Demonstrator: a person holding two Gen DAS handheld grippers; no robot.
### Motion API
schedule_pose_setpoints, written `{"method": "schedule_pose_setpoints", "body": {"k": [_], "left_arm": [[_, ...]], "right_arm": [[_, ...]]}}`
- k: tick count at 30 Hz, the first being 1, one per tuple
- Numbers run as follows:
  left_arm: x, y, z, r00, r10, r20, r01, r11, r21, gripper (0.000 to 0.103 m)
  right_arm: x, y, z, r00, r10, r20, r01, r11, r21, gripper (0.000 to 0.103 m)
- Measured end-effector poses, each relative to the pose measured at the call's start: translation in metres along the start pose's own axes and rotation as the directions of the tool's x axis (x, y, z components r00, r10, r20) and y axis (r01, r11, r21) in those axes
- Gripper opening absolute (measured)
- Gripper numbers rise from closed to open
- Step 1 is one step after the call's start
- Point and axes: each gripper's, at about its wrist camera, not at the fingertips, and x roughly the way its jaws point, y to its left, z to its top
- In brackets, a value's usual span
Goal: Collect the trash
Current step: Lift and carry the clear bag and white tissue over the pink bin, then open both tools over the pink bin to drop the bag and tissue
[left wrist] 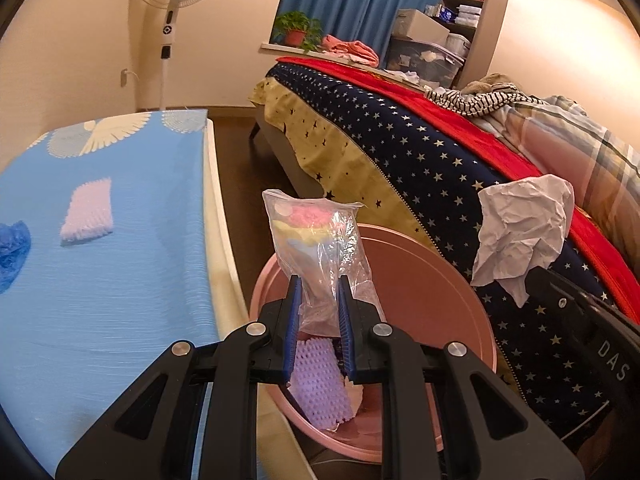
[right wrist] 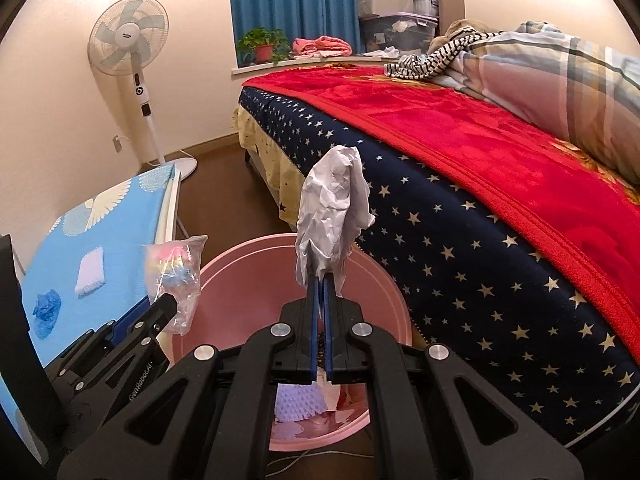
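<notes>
**Two pieces of trash held over the pink bin**

On the left, the bench (left wrist: 100, 264) carries a ribbed blue cover, with a lilac foam net (left wrist: 86, 212) and a crumpled blue plastic piece (left wrist: 12, 248) not yet collected. The left gripper (left wrist: 318, 292) is clamped on a clear, crinkly plastic bag (left wrist: 316, 240) with pastel contents, above the near side of the round pink bin (left wrist: 420, 292). A second lilac foam net (left wrist: 318, 384) already lies inside. To the right, the right gripper (right wrist: 320, 280) pinches a stiff, creased ball of white paper (right wrist: 334, 208), its jaws nearly together, over the bin beside the star-print bed (right wrist: 460, 240).

Both loads are light and may drift, so I judge it best to bring each well inside the rim before releasing, and to lower the limp bag first.
</notes>
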Motion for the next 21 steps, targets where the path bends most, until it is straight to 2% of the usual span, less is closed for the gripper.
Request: {"method": "schedule_pose_setpoints", "body": {"k": [6, 8, 9, 10, 11, 12, 21], "left_arm": [[0.005, -0.003, -0.001, 0.998, -0.062, -0.031, 0.062, 0.998, -0.001, 0.019], [0.009, -0.001, -0.003, 0.994, -0.096, -0.052, 0.096, 0.995, -0.016, 0.026], [0.009, 0.001, -0.004, 0.993, -0.104, -0.059, 0.103, 0.994, -0.028, 0.037], [0.009, 0.004, -0.005, 0.993, -0.102, -0.058, 0.100, 0.994, -0.034, 0.041], [0.007, 0.006, -0.006, 0.994, -0.096, -0.057, 0.094, 0.995, -0.036, 0.041], [0.005, 0.008, -0.005, 0.995, -0.088, -0.056, 0.087, 0.996, -0.035, 0.041], [-0.023, 0.039, -0.001, 1.000, -0.009, -0.010, 0.008, 0.999, -0.050, 0.040]], "right_arm": [[0.001, 0.000, 0.001, 1.000, 0.003, 0.006, -0.003, 1.000, -0.001, 0.004], [0.001, 0.001, 0.001, 1.000, 0.013, 0.006, -0.013, 1.000, 0.006, 0.007], [0.001, 0.001, 0.000, 1.000, 0.017, 0.002, -0.017, 1.000, 0.007, 0.015], [0.002, 0.001, 0.000, 1.000, 0.018, -0.002, -0.018, 1.000, 0.008, 0.023], [0.001, 0.001, 0.000, 1.000, 0.016, 0.000, -0.016, 1.000, 0.013, 0.042], [0.000, 0.000, -0.001, 1.000, 0.012, 0.005, -0.013, 1.000, 0.020, 0.052], [-0.008, 0.009, -0.002, 0.998, 0.059, 0.024, -0.060, 0.997, 0.038, 0.052]]}}
